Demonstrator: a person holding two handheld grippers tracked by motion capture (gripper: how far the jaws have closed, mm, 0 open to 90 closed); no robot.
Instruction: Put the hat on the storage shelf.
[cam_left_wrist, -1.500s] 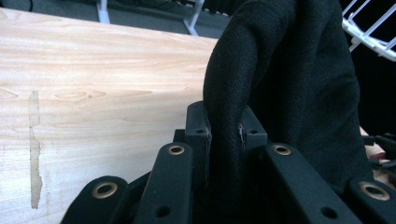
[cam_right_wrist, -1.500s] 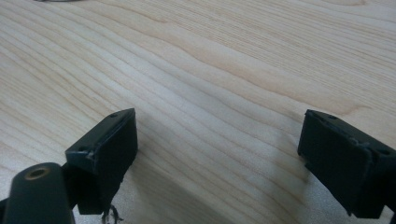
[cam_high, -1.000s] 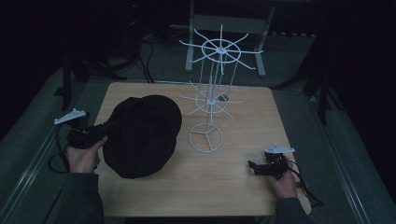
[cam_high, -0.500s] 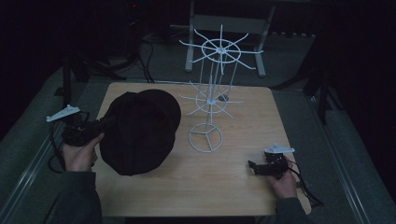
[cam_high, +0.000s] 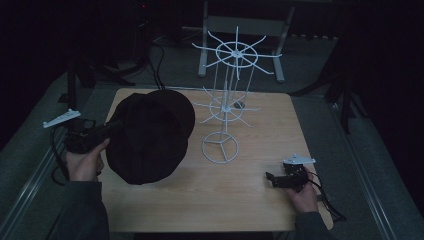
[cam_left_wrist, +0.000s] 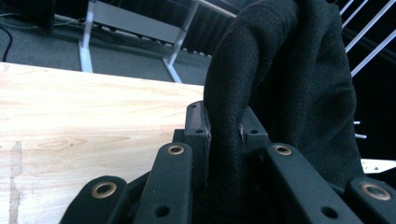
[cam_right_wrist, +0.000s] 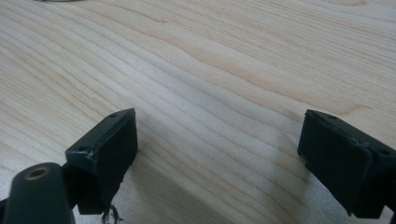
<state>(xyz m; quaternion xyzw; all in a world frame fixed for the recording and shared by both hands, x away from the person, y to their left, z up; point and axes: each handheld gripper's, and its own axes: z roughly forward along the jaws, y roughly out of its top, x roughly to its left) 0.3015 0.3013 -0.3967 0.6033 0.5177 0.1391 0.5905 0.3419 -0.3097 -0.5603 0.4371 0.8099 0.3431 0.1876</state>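
Observation:
A black cloth hat (cam_high: 150, 134) hangs over the left half of the wooden table (cam_high: 260, 125), lifted and tilted. My left gripper (cam_high: 116, 126) is shut on its edge. In the left gripper view the black fabric (cam_left_wrist: 280, 84) is pinched between the two jaws, and the left gripper (cam_left_wrist: 224, 133) points toward the wire rack. The white wire hat rack (cam_high: 227, 102) stands upright at the table's middle, just right of the hat. My right gripper (cam_high: 272, 179) rests low at the table's front right, open, with bare wood between the jaws of the right gripper (cam_right_wrist: 217, 140).
The rack's round wire base (cam_high: 220, 147) sits near the hat's right edge. A grey metal frame (cam_high: 245, 27) stands on the dark floor behind the table. Cables trail on the floor at the back left.
The left hand has raised and tilted the hat slightly, shifting it a little leftward. The right gripper has stayed where it was.

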